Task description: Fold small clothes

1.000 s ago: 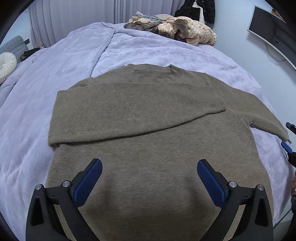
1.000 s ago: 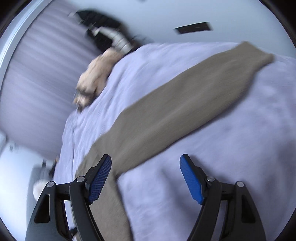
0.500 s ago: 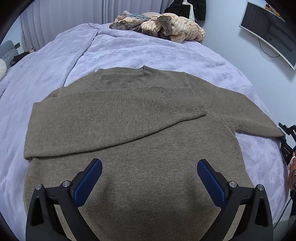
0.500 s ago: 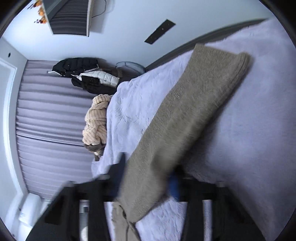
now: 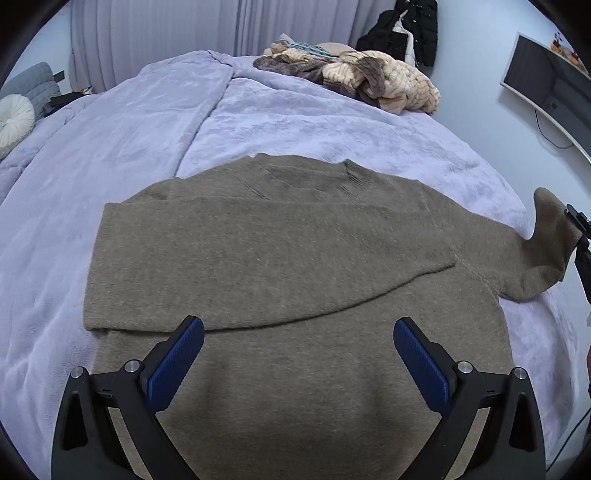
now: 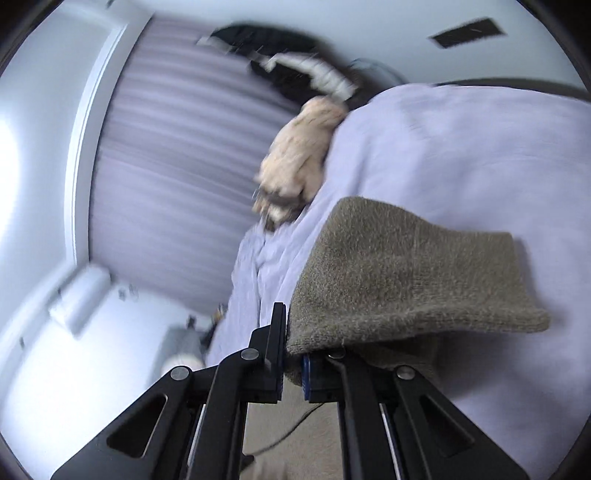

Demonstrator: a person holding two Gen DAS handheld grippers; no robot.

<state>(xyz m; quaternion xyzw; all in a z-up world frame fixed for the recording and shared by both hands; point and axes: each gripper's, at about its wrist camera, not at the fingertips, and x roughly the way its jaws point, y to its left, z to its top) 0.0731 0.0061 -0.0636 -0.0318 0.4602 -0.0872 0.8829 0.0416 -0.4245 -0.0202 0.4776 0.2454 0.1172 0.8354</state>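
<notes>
An olive-brown knit sweater (image 5: pixel 288 280) lies flat on the lavender bed, its left sleeve folded across the chest. My left gripper (image 5: pixel 298 363) is open and empty, hovering over the sweater's lower body. My right gripper (image 6: pixel 293 354) is shut on the cuff of the right sleeve (image 6: pixel 410 280), lifted off the blanket. In the left wrist view that raised sleeve end (image 5: pixel 550 236) stands up at the right edge of the bed, with the right gripper (image 5: pixel 578 236) partly in view beside it.
A pile of cream and brown clothes (image 5: pixel 369 77) sits at the far end of the bed (image 5: pixel 295 122). A dark jacket (image 5: pixel 402 29) hangs by the curtains. A monitor (image 5: pixel 546 88) is on the right wall. Cushions (image 5: pixel 18 107) lie at far left.
My right gripper closed on the right sleeve's cuff and lifted it off the bed. My left gripper stayed open over the sweater, its view shifting slightly.
</notes>
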